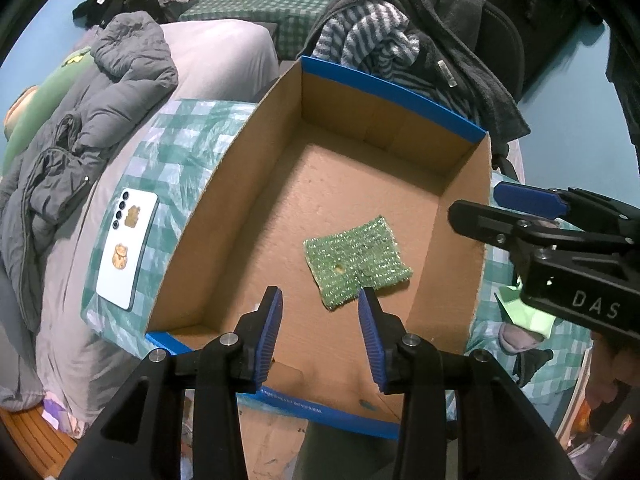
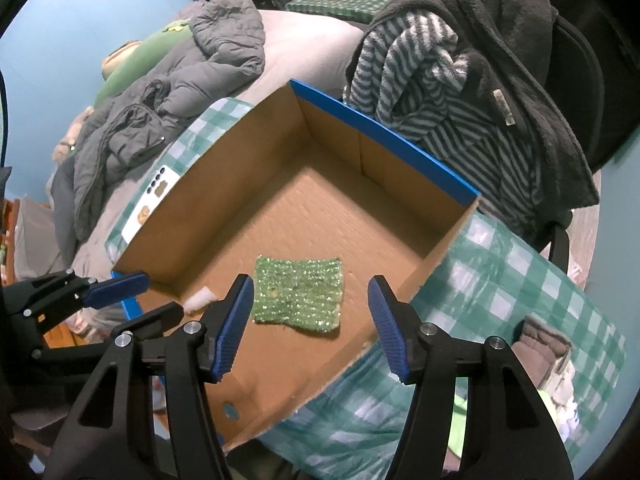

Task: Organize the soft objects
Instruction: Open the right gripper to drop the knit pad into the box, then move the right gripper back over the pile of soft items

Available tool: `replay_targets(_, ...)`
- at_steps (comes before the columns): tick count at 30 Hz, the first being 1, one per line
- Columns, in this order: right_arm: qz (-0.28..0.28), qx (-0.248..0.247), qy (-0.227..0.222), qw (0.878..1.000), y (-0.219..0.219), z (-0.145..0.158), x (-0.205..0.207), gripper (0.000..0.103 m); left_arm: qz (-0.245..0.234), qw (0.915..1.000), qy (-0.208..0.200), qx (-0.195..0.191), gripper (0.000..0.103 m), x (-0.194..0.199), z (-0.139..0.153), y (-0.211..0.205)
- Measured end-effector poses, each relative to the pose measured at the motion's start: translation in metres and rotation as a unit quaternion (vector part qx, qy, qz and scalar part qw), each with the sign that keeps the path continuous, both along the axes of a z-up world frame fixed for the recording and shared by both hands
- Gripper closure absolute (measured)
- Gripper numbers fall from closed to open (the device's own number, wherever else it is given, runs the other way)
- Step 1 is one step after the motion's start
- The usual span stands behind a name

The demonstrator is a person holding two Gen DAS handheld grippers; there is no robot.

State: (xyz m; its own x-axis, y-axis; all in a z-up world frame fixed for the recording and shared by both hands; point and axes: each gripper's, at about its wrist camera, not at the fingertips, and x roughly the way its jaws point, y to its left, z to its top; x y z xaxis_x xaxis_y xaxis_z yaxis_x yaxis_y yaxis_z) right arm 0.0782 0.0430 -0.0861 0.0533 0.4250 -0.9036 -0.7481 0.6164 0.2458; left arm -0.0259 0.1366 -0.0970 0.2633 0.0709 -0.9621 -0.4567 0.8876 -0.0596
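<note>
A glittery green scrub cloth (image 1: 357, 261) lies flat on the floor of an open cardboard box (image 1: 224, 216) with blue-edged flaps; it also shows in the right wrist view (image 2: 299, 295) inside the box (image 2: 404, 300). My left gripper (image 1: 320, 334) is open and empty, above the box's near edge, just short of the cloth. My right gripper (image 2: 311, 322) is open and empty, hovering over the cloth. The right gripper also shows at the right of the left wrist view (image 1: 476, 204), above the box's right wall.
The box sits on a green checked cloth (image 2: 500, 280). A white phone (image 1: 127, 248) lies left of the box. Grey jackets (image 1: 80, 128) lie further left. A striped garment (image 2: 420, 76) hangs behind the box. Small soft items (image 2: 544, 344) lie at the right.
</note>
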Motion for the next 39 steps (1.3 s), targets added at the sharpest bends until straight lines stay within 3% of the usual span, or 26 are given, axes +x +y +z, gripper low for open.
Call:
replay_targets(11,-0.015,-0.012,-0.011,1.0,-0.041,0.008,0.001,0.043,-0.005,0.9998,-0.016,-0.012,0.063,0.0,0.02,-0.021)
replay_targets(31,-0.121,-0.029,0.003,0.992,-0.17,0.014,0.028,0.043,-0.118,0.9927,-0.012,-0.02,0.062,0.049,0.023,-0.113)
replay_targets(35,-0.139,-0.035,0.004,0.99,-0.196,0.012,0.032,0.043,-0.136,0.9903,-0.013,-0.025,0.054,0.059,0.021,-0.13)
replay_targets(39,-0.157,-0.042,0.011,0.987,-0.22,0.008,0.034,0.043,-0.157,0.9872,-0.008,-0.026,0.054,0.067,0.015,-0.147)
